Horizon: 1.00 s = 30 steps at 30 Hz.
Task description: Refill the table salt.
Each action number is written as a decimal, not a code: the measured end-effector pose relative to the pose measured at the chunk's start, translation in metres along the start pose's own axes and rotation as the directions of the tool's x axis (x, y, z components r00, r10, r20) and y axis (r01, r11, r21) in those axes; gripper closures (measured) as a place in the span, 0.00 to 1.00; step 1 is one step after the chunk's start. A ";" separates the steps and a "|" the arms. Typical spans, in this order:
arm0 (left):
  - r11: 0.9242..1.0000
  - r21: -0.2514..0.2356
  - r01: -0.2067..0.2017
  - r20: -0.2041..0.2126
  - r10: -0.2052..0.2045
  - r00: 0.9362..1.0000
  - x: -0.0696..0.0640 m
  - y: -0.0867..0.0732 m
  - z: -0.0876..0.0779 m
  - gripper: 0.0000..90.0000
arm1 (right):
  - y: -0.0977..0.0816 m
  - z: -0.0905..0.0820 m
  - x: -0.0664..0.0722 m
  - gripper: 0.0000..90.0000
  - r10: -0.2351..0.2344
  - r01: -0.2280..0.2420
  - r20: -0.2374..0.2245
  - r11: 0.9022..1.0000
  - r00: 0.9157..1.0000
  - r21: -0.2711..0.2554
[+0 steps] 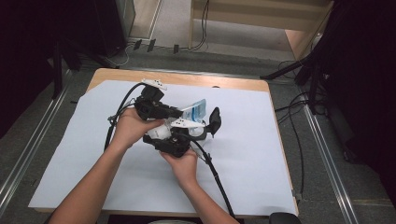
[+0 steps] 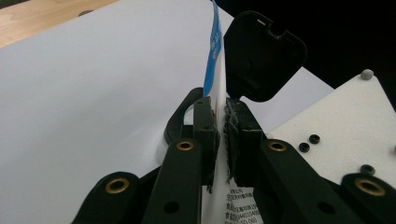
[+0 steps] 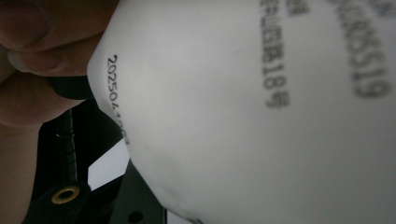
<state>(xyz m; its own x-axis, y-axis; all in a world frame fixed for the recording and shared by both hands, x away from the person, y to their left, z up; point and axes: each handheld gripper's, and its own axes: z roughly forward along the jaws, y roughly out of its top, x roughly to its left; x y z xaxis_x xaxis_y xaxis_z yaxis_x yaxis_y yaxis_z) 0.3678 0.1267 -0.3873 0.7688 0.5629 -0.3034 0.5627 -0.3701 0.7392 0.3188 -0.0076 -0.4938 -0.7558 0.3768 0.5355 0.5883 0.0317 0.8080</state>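
- Left gripper view: the left gripper [image 2: 221,135] has its jaws closed on the flat edge of a white pouch [image 2: 215,79] with a blue printed end — the sheet stands pinched between the two pads and runs up and away from them.
- High view: both grippers meet over the white paper-covered table [image 1: 261,154], the pouch [image 1: 195,112] between them, lifted clear of the sheet; the right gripper [image 1: 187,135] sits just below and beside it.
- Right gripper view: the pouch's bulging white body [image 3: 261,116] lies right against the lens, with printed digits along its curve.
- Handling, as I judge it: light, soft and slippery film — the body will give under pressure, so the flat sealed edge is the safer place to grip.
- Hard to make out: the right jaws are covered by the pouch, so I cannot tell whether they press on it. Most of the print is blurred, and the contents are unseen.
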 end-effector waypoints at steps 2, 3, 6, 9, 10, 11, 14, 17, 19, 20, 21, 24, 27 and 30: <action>1.000 -0.002 0.001 0.001 -0.001 1.000 0.000 0.000 0.000 0.93 | 0.000 0.000 0.000 0.72 0.005 -0.005 -0.003 1.000 1.000 -0.004; 1.000 -0.002 -0.001 -0.001 0.001 1.000 0.000 0.000 0.000 0.94 | 0.000 0.000 0.000 0.72 0.006 -0.006 -0.003 1.000 1.000 -0.005; 1.000 -0.005 0.001 -0.001 -0.001 1.000 0.000 0.000 0.000 0.94 | 0.000 0.000 -0.001 0.72 0.004 -0.004 0.000 1.000 1.000 -0.004; 1.000 -0.006 0.001 -0.001 -0.001 1.000 0.000 0.000 0.000 0.94 | 0.000 0.000 -0.001 0.72 0.006 -0.006 -0.001 1.000 1.000 -0.004; 1.000 -0.007 0.001 -0.002 -0.001 1.000 0.000 0.000 0.000 0.94 | 0.000 0.000 -0.001 0.72 0.007 -0.007 -0.002 1.000 1.000 -0.005; 1.000 -0.008 0.001 -0.001 -0.001 1.000 0.000 0.000 0.000 0.93 | 0.000 0.000 -0.001 0.72 0.007 -0.007 -0.002 1.000 1.000 -0.006; 1.000 -0.011 0.004 -0.003 -0.004 1.000 0.000 0.000 0.000 0.93 | 0.001 0.001 -0.001 0.72 0.010 -0.010 -0.004 1.000 1.000 -0.006; 1.000 -0.009 0.000 -0.004 0.000 1.000 0.001 0.000 -0.001 0.94 | 0.001 0.001 -0.002 0.72 0.007 -0.007 -0.002 1.000 1.000 -0.004; 1.000 -0.010 0.001 -0.004 -0.001 1.000 0.001 0.000 -0.001 0.94 | 0.001 0.001 -0.002 0.72 0.005 -0.005 0.001 1.000 1.000 -0.002; 1.000 -0.012 0.002 -0.002 -0.002 1.000 0.001 0.000 0.000 0.94 | 0.001 0.001 -0.002 0.72 0.004 -0.004 0.001 1.000 1.000 -0.002; 1.000 -0.015 0.003 -0.001 -0.003 1.000 0.001 0.000 0.000 0.94 | 0.001 0.001 -0.002 0.72 0.003 -0.003 0.001 1.000 1.000 -0.003; 1.000 -0.014 0.001 -0.003 -0.001 1.000 0.001 0.000 -0.001 0.94 | 0.002 0.001 -0.002 0.72 -0.003 0.003 0.006 1.000 1.000 0.001; 1.000 -0.012 0.001 -0.004 -0.001 1.000 0.001 0.000 -0.001 0.94 | 0.002 0.001 -0.002 0.72 -0.002 0.002 0.005 1.000 1.000 0.003; 1.000 -0.010 0.002 -0.006 -0.002 1.000 0.001 0.000 -0.001 0.94 | 0.002 0.001 -0.002 0.72 0.007 -0.007 -0.001 1.000 1.000 0.000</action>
<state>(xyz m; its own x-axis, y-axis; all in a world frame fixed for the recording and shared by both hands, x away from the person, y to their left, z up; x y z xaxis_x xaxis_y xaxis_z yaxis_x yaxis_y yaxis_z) 0.3685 0.1281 -0.3871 0.7658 0.5679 -0.3017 0.5615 -0.3616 0.7443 0.3215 -0.0070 -0.4937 -0.7521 0.3757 0.5414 0.5935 0.0290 0.8043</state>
